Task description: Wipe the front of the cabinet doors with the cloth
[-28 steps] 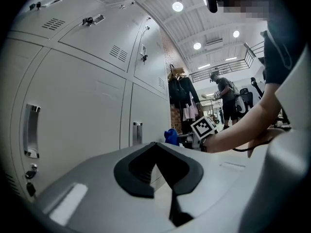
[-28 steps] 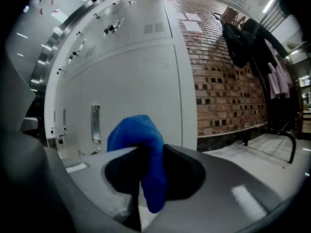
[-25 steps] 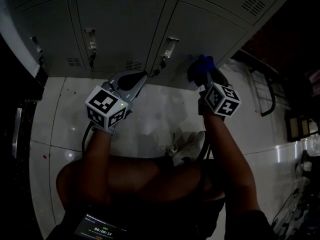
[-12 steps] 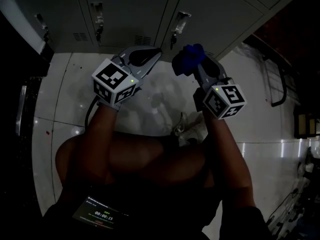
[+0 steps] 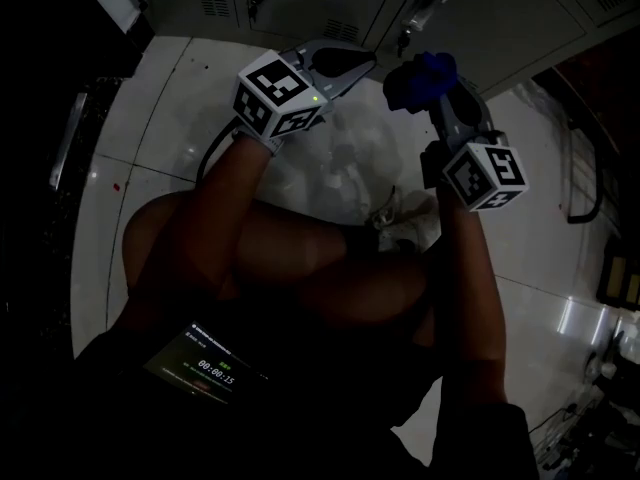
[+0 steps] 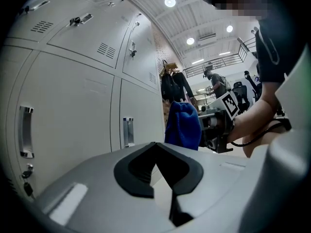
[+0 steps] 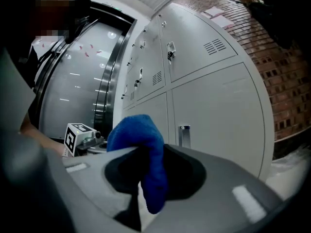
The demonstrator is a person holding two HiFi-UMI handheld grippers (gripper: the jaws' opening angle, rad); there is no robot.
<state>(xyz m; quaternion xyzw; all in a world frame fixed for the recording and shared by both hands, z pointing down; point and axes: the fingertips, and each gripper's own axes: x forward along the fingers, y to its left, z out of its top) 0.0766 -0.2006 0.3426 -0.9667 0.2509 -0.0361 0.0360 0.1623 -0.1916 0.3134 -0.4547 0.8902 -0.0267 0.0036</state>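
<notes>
The blue cloth (image 5: 418, 76) bunches out of my right gripper (image 5: 428, 90), which is shut on it just short of the grey cabinet doors (image 5: 500, 8). In the right gripper view the cloth (image 7: 142, 149) hangs folded between the jaws, with a lower door (image 7: 218, 120) and its handle (image 7: 183, 135) behind it. My left gripper (image 5: 362, 60) is shut with nothing in it, beside the right one and close to the doors' bottom edge. The left gripper view shows its closed tips (image 6: 155, 145), the cloth (image 6: 182, 125) and the locker doors (image 6: 73, 115) at the left.
Glossy white floor tiles (image 5: 150, 118) lie below the cabinet. The person squats, with a shoe (image 5: 398, 230) under the grippers and a timer screen (image 5: 205, 368) near the lap. A dark rack (image 5: 590, 168) stands at the right. A brick wall (image 7: 286, 57) adjoins the lockers.
Both grippers have drawn back from the doors and the cloth has come off the door front. The cabinet has slid toward the top of the head view.
</notes>
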